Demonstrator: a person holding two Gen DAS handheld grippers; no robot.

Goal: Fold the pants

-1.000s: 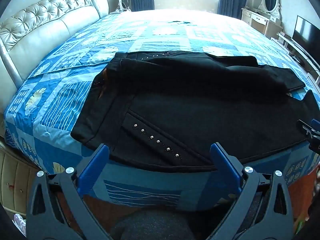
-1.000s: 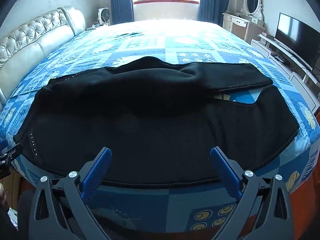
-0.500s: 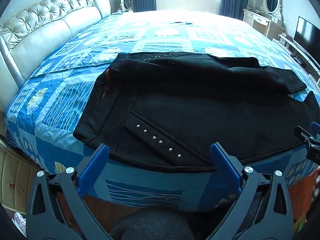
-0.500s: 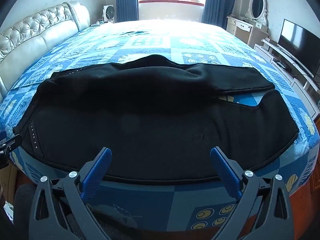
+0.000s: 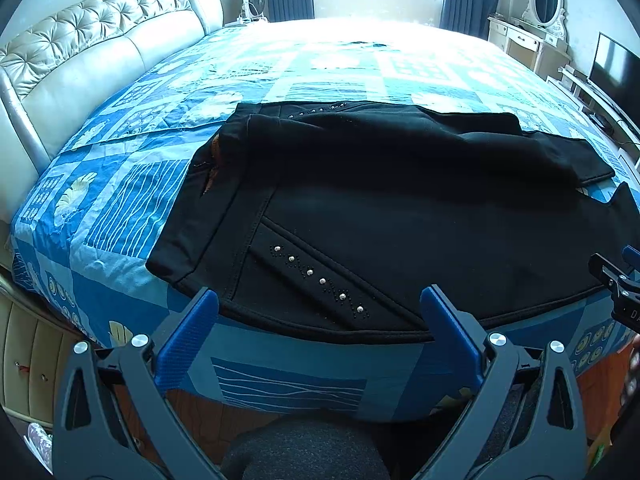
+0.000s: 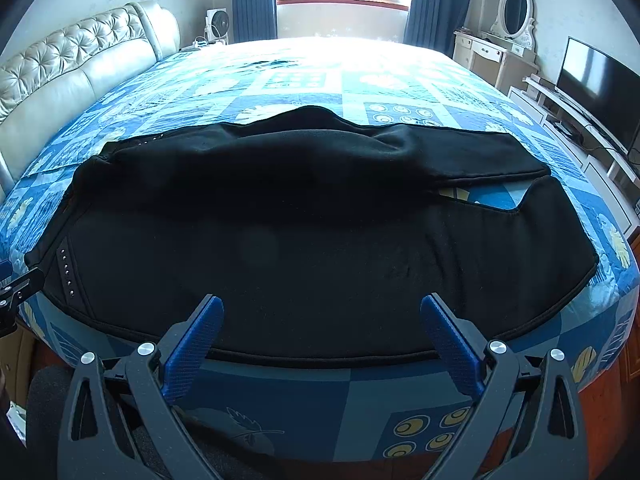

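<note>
Left gripper: its blue fingers are standing wide apart and are holding nothing; the tips are hanging just before the near hem of the pants, at the waist end, and I cannot tell if they are touching the cloth.
Right gripper: it is also standing wide open and empty, with the tips just before the near hem at the middle of the leg.
Pants: black pants are lying flat across the bedspread, with the waist to the left and the leg ends to the right; the far leg is lying partly over the near one, and a row of silver studs is running along the pocket.
Near edge: the hem of the pants is following the near edge of the bed closely, and the bedspread is dropping down in front of it.
Open room: a wide part of the blue bedspread is lying bare behind the pants, up to the window side.
Left side: the padded headboard is standing well apart from the waist.
Right side: a television and a low cabinet are standing beside the bed, near the leg ends.
</note>
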